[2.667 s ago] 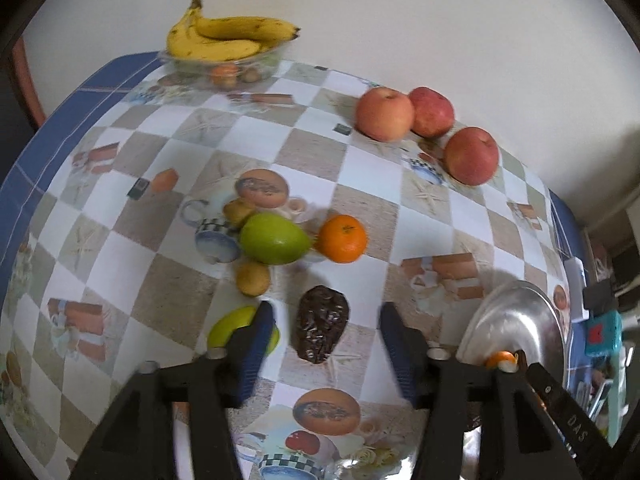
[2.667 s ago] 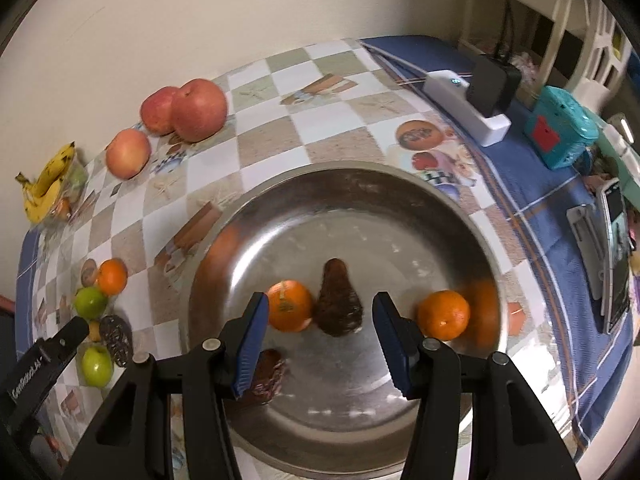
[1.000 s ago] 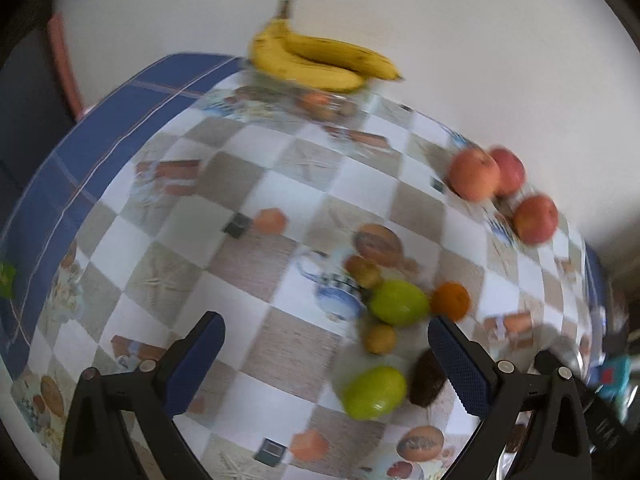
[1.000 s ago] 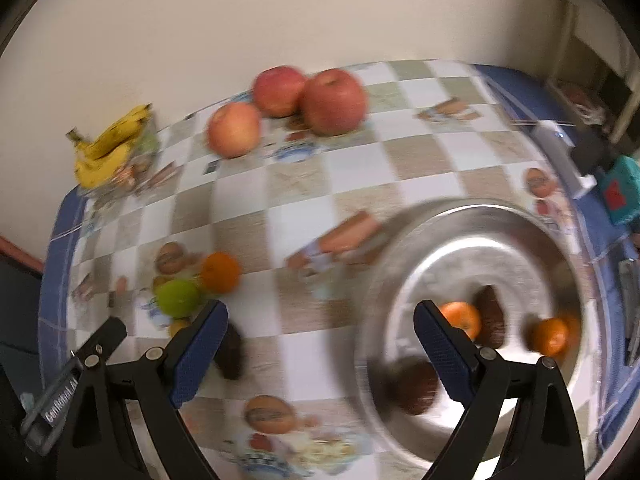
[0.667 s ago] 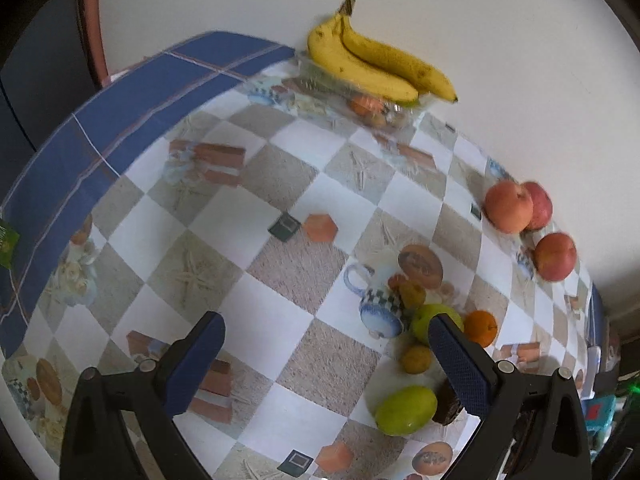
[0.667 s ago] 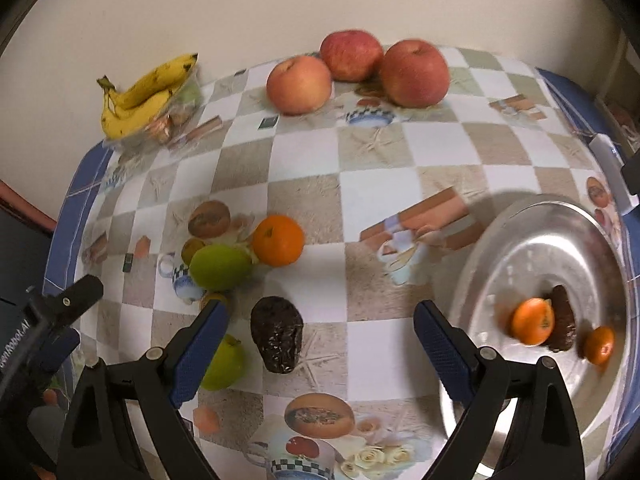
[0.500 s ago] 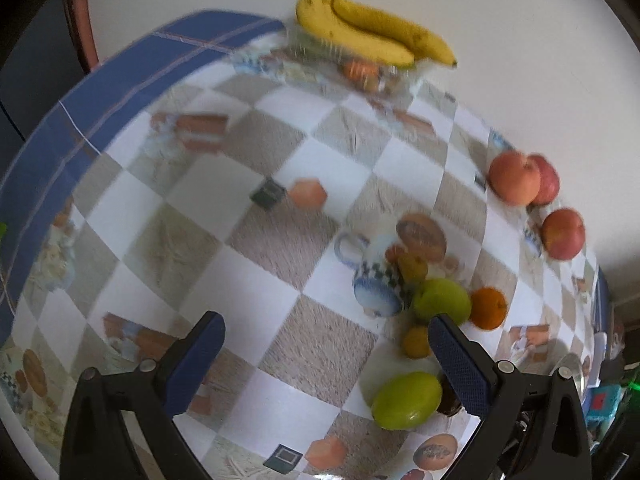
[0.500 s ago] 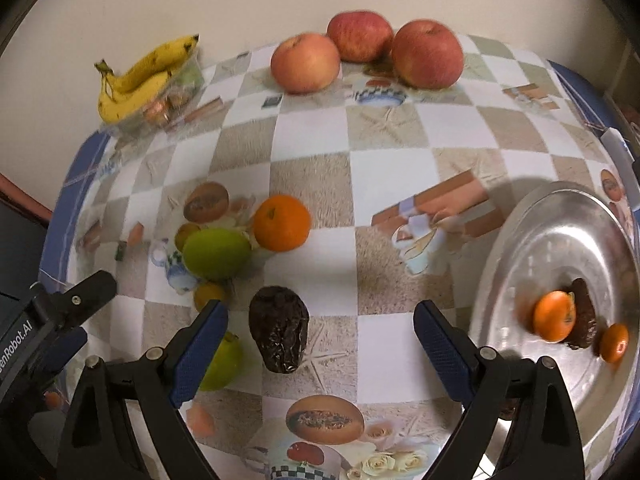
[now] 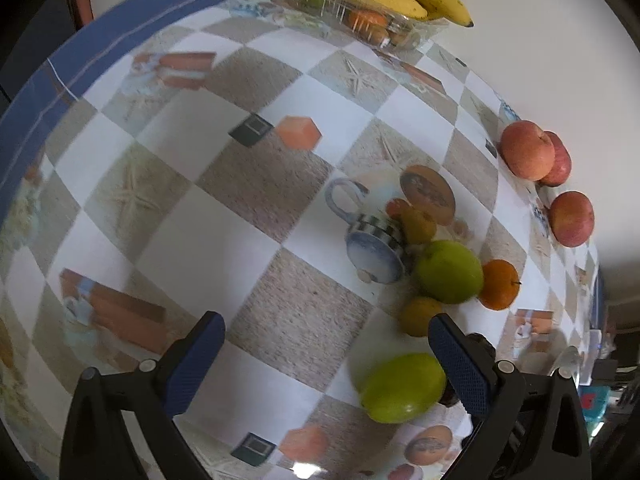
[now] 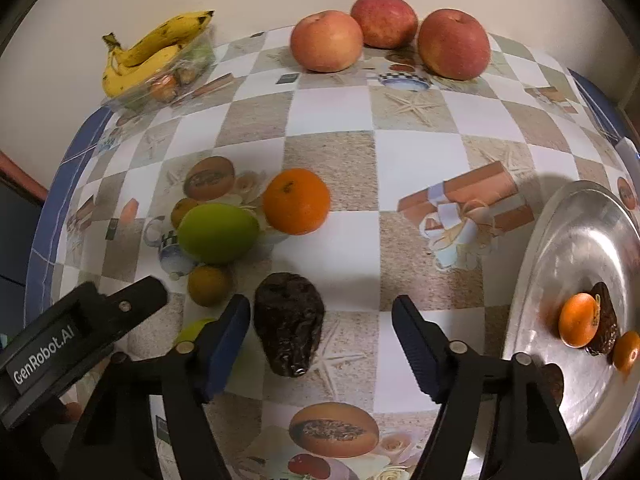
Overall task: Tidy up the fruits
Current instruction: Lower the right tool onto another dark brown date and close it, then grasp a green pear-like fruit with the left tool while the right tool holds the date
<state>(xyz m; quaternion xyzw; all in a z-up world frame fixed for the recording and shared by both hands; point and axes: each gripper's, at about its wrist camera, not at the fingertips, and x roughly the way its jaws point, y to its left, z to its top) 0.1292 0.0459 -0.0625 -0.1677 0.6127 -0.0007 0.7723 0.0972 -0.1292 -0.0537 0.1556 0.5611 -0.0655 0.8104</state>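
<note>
My right gripper (image 10: pixel 320 304) hangs low over the checkered tablecloth, its jaws closing around a dark wrinkled avocado (image 10: pixel 289 322). The avocado lies close to the left pad and clear of the right one. My left gripper (image 9: pixel 324 320) stands wide open above the cloth, a green fruit (image 9: pixel 402 387) beside its right finger. A second green fruit (image 10: pixel 218 233), an orange (image 10: pixel 296 201) and small brownish fruits (image 10: pixel 208 285) lie behind the avocado. The metal bowl (image 10: pixel 580 240) at right holds two oranges and dark avocados.
Three apples (image 10: pixel 326 41) sit by the back wall. Bananas (image 10: pixel 148 56) rest on a clear plastic box at the back left. The left gripper's body (image 10: pixel 80 340) crosses the right wrist view at lower left. The blue cloth border (image 9: pixel 80 60) marks the table's left edge.
The right gripper left the bowl, came down over the avocado, and its jaws narrowed. The left gripper sank closer to the cloth, still wide open.
</note>
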